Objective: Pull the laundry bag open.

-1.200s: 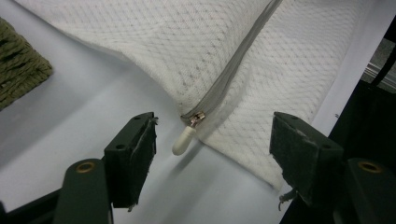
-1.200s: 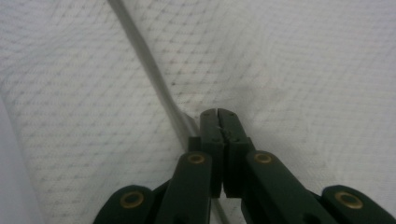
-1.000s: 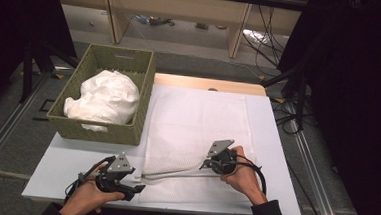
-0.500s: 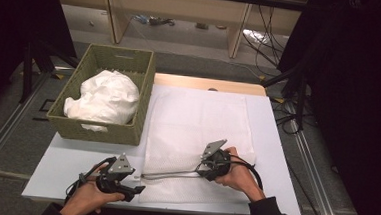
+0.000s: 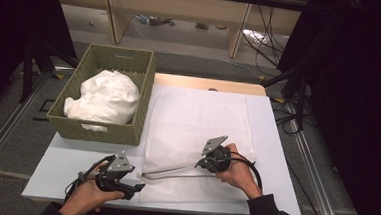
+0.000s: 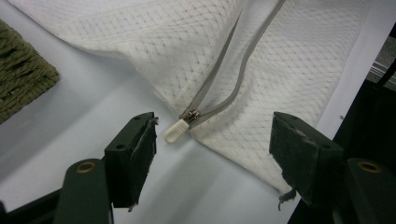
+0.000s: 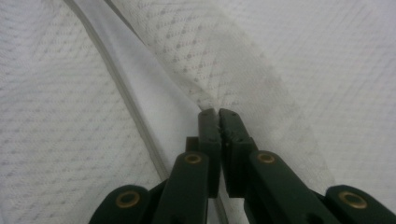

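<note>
A white mesh cover (image 5: 197,123) lies flat on the white table, its grey zipper (image 5: 174,172) open along the near edge. My left gripper (image 5: 139,182) rests at the cover's near left corner. In the left gripper view it (image 6: 215,144) stands open, with the white zipper pull (image 6: 176,133) on the table between its jaws, nearer the left one and untouched. My right gripper (image 5: 200,164) is at the zipper's right part. Its jaws (image 7: 218,114) have just been closing and are shut on a fold of the cover's upper edge (image 7: 205,88), beside the zipper tape (image 7: 126,93).
A green woven basket (image 5: 97,129) holding a white stuffed bundle (image 5: 106,97) stands at the table's left back. Bare table (image 5: 69,165) lies left of the cover. Shelves and cables stand beyond the far edge, and dark curtains hang at the right.
The right hand has shifted slightly left and toward the near edge along the zipper. The left hand and gripper have stayed put.
</note>
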